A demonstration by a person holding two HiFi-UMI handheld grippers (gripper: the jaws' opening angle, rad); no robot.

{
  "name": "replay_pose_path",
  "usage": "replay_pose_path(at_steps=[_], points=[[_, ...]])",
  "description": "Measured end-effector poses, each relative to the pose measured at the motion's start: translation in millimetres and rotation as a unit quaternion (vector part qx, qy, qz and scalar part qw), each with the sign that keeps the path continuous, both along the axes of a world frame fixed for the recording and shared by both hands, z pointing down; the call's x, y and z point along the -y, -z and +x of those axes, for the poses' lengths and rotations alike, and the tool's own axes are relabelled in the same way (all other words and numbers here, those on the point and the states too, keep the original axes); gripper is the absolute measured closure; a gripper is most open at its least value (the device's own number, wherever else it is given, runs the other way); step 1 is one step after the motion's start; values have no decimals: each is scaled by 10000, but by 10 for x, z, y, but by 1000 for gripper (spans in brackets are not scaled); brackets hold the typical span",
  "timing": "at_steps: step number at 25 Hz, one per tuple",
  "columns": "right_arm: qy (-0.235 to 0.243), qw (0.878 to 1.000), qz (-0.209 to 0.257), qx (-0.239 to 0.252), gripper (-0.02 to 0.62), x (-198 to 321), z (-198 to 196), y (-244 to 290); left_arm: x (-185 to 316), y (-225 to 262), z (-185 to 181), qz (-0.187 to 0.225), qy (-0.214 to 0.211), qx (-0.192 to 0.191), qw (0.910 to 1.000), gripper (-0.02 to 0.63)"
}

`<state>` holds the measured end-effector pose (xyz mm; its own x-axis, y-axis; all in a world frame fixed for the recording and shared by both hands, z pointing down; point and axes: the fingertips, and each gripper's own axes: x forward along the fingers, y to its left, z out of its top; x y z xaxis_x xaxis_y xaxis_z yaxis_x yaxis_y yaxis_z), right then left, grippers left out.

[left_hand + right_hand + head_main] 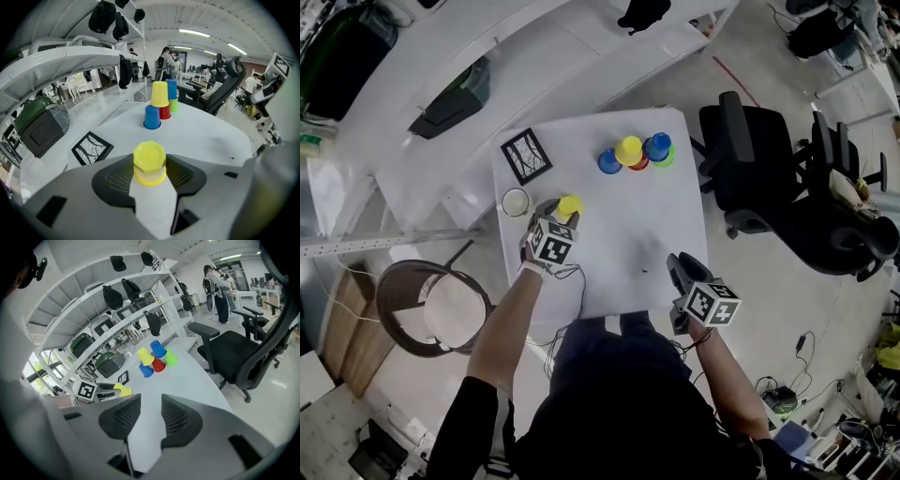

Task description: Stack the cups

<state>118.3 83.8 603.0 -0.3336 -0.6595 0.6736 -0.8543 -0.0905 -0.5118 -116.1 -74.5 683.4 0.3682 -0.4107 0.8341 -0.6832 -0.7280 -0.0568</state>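
Observation:
An upside-down yellow cup [149, 161] stands on the white table [619, 234], and the pads of my left gripper [151, 177] press on its two sides. In the head view this gripper [563, 216] sits at the table's left with the yellow cup [570, 205] at its tip. At the far edge stand a blue cup [609, 161], a yellow cup on a red one [629, 150], and a blue cup on a green one [657, 145]. My right gripper [679, 268] hovers near the table's front right edge, open [144, 416] and holding nothing.
A black-and-white marker card [526, 155] and a white round container [516, 202] lie at the table's left. A black office chair [769, 187] stands close to the right edge. White shelving [441, 103] lies beyond the left side, and a round brown stool [427, 305] below it.

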Motion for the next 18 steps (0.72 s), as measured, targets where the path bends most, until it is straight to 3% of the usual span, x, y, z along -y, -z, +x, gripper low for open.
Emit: replay_pose_path(at_steps=[18], points=[[-16, 9990, 298, 324, 476, 31, 312, 100, 617, 1531, 947, 737, -422, -565, 9948, 394]])
